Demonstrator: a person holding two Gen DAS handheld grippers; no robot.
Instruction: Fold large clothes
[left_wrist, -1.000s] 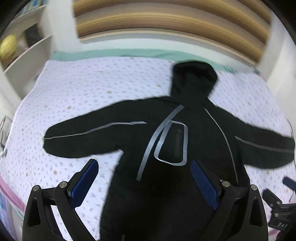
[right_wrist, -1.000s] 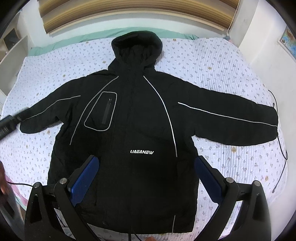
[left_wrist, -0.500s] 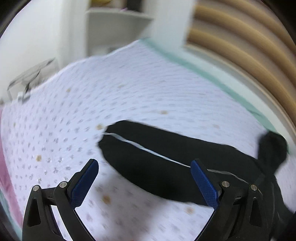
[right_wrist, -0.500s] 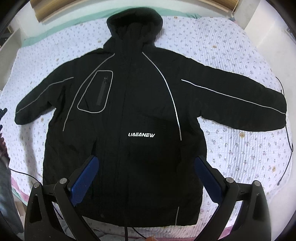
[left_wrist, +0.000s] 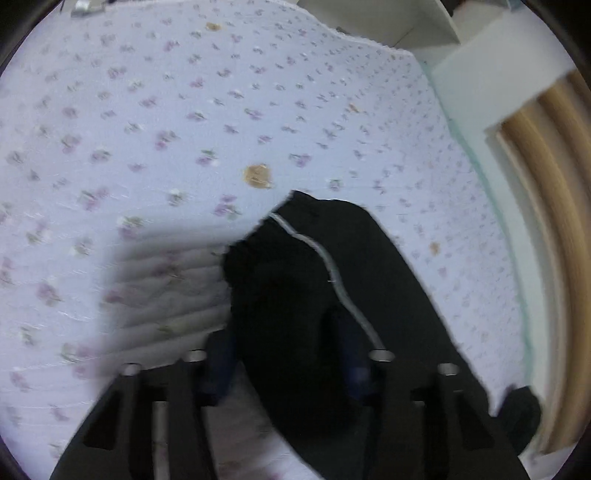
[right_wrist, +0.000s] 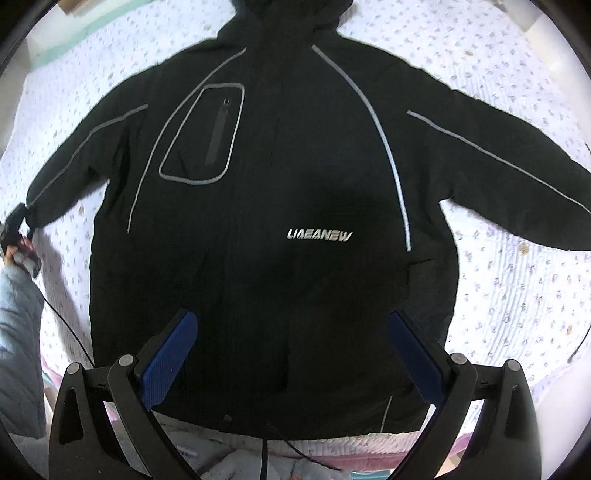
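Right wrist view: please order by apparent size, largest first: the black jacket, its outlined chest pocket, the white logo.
1. black jacket
2. chest pocket
3. white logo

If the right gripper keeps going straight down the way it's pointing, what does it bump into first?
Most likely the black jacket. The right gripper hangs open over its lower front, nothing in between, though how far above is unclear.

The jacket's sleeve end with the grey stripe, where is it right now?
In the left wrist view the sleeve end lies low in the middle on the flowered bedspread, between the fingers of the left gripper, whose jaws have just been closing around it.
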